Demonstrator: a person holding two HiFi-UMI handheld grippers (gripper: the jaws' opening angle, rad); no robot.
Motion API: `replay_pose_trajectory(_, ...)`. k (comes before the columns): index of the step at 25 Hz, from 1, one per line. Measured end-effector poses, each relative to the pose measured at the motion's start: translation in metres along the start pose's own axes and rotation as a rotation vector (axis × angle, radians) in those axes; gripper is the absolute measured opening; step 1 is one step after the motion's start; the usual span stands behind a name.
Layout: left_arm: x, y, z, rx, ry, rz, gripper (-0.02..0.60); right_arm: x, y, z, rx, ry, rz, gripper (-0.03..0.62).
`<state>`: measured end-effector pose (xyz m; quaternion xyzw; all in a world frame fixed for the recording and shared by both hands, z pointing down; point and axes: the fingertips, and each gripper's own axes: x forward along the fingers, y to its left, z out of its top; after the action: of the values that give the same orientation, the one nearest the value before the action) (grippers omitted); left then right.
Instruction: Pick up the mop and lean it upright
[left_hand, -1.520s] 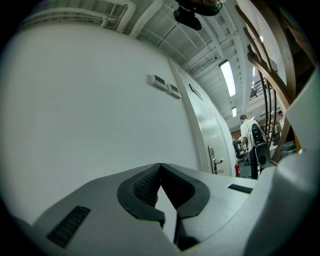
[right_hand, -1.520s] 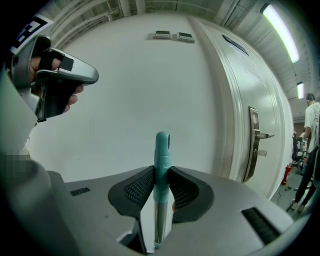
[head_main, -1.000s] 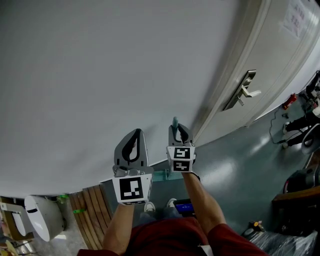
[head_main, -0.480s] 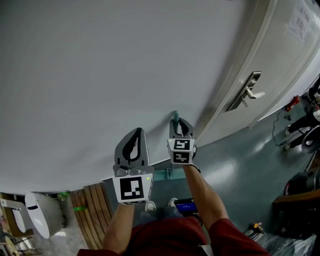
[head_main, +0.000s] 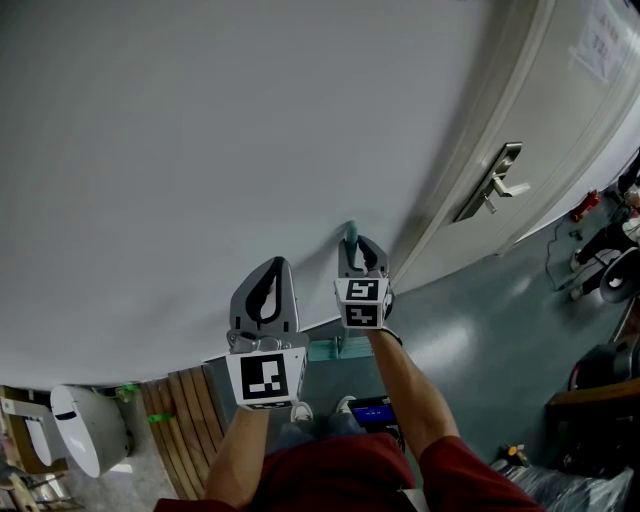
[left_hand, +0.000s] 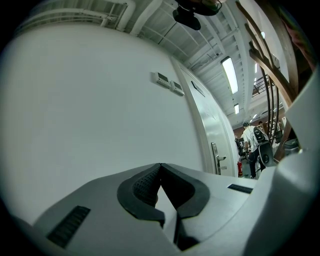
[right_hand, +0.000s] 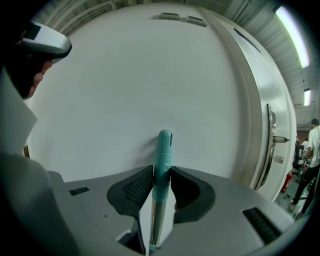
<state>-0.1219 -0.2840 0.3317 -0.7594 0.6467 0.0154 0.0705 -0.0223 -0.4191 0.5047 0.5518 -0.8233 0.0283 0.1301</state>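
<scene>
While the mop (right_hand: 162, 160) already stands tall and is off the ground, the job looks nearly done.

Closest to the person, the left hand-held gripper (left_hand: 160, 167) has its jaws together with nothing in them. It hangs just left of the mop and does not touch it.

A little farther on, the right hand-held gripper (right_hand: 161, 172) has the green top part of the mop's stick between its jaws. Those jaws have just been opening a little. The pads look to touch the stick on both sides, so I think it is a soft grip that is about to let go.

The stick runs up and down. Its green tip points up, and the shiny silver part goes down toward the floor (head_main: 480, 330). A green bar, likely the mop's bottom end, shows low down by the person's feet.

Farther off is the white wall (head_main: 200, 150). The tip is very near it, but I cannot tell if it touches. A door (head_main: 520, 100) is to the right.

What is left, I think, is to let go all the way and see that the mop stays leaning.
</scene>
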Motion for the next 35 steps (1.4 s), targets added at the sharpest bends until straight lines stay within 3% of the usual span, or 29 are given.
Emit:
replay_pose_trajectory(11, -0.003, -0.002, -0.005, -0.01, 0.014, 0.0, 0.006, -0.012, 0.005, -0.004, 0.029, -0.011, 0.029, 0.186)
replay_pose_trajectory(35, 0.001, -0.021, -0.012, -0.035, 0.029, -0.04, 0.006, -0.106, -0.01, 0.035, 0.063, -0.155, 0.017, 0.187)
